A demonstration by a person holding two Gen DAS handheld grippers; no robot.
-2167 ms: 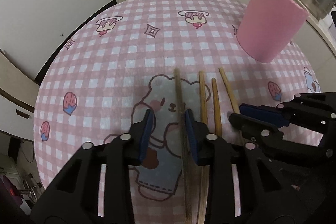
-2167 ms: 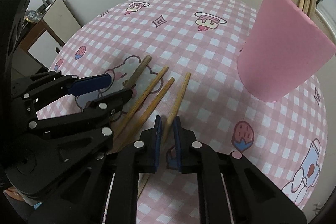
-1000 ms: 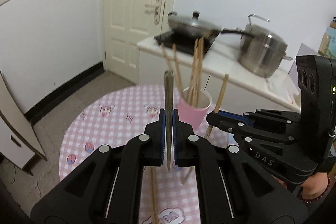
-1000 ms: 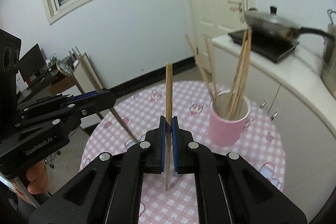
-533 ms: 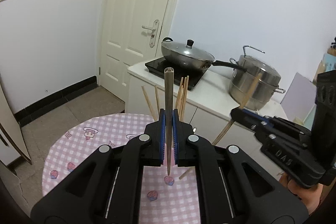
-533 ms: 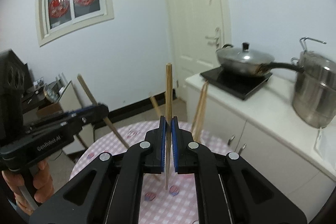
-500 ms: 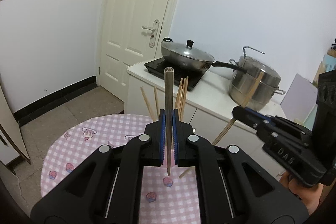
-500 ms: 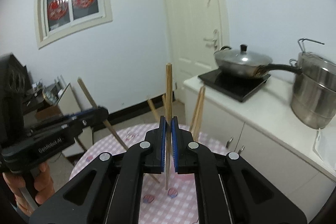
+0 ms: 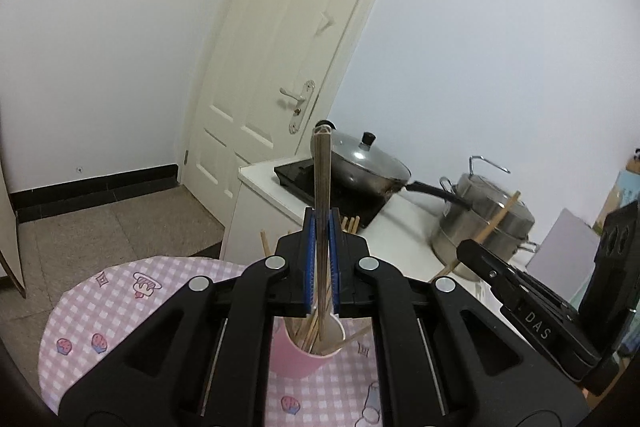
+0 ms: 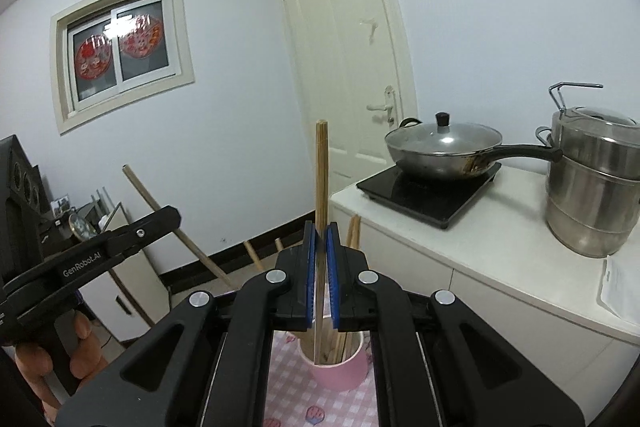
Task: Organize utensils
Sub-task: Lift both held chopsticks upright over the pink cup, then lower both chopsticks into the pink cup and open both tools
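Note:
My left gripper (image 9: 321,223) is shut on a dark wooden chopstick (image 9: 321,179) that stands upright, its lower tip over the mouth of the pink cup (image 9: 298,363). My right gripper (image 10: 320,231) is shut on a lighter chopstick (image 10: 321,171), also upright, its lower tip in the mouth of the pink cup (image 10: 340,373). The cup stands on the pink checked table (image 9: 104,303) and holds several chopsticks. The right gripper shows in the left wrist view (image 9: 468,247); the left one shows in the right wrist view (image 10: 172,217).
A white counter (image 10: 500,259) behind the table carries a black hob (image 10: 432,191) with a lidded pan (image 10: 444,147) and a steel steamer pot (image 10: 592,187). A white door (image 9: 288,67) is at the back. A hand (image 10: 44,355) holds the left gripper.
Both grippers lifted chopsticks off the table, turned them upright and brought them over the cup. In the last half second both moved closer, the lower tips now at the cup's mouth.

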